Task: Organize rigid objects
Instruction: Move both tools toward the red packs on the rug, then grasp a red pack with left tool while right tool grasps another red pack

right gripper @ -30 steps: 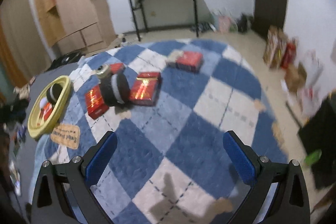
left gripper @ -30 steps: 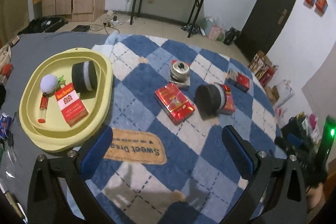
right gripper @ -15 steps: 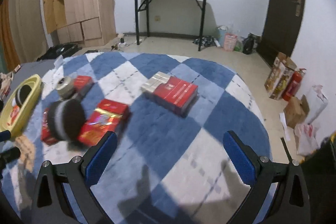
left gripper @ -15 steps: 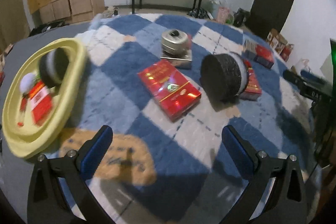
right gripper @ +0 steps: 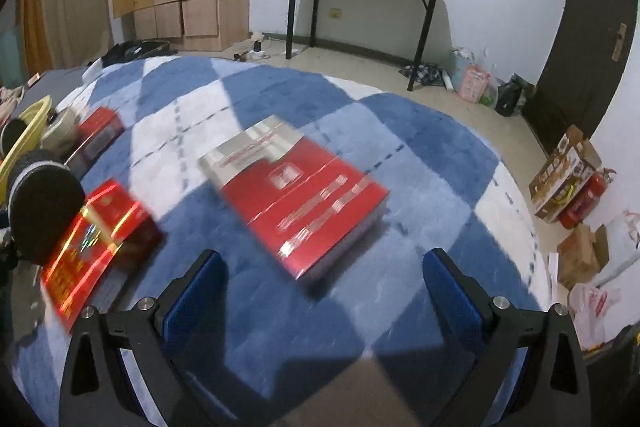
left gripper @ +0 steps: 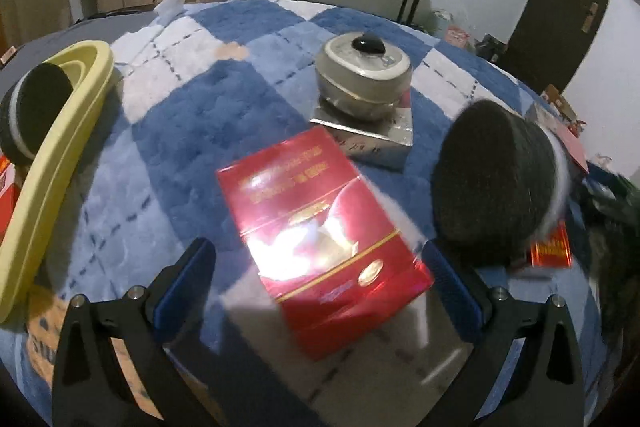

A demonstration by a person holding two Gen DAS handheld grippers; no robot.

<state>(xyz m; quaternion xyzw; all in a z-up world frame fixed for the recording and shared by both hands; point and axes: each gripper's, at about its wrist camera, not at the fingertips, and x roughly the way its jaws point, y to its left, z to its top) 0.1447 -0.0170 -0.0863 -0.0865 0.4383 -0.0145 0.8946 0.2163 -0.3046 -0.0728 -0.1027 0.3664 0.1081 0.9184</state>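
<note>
Left wrist: left gripper (left gripper: 320, 267) spread around red box (left gripper: 324, 223)

The print on the red box (left gripper: 324, 247) is too blurred to read. The yellow tray (left gripper: 52, 163) is cut off at the left edge, and its rim partly hides the black roll (left gripper: 28, 111).

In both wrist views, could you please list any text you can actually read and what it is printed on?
None is legible.
Red box in front of the left tongs: gold lettering, blurred.
Red and silver box in front of the right tongs: pale lines, blurred.
Rug label: cut off, unreadable.
</note>
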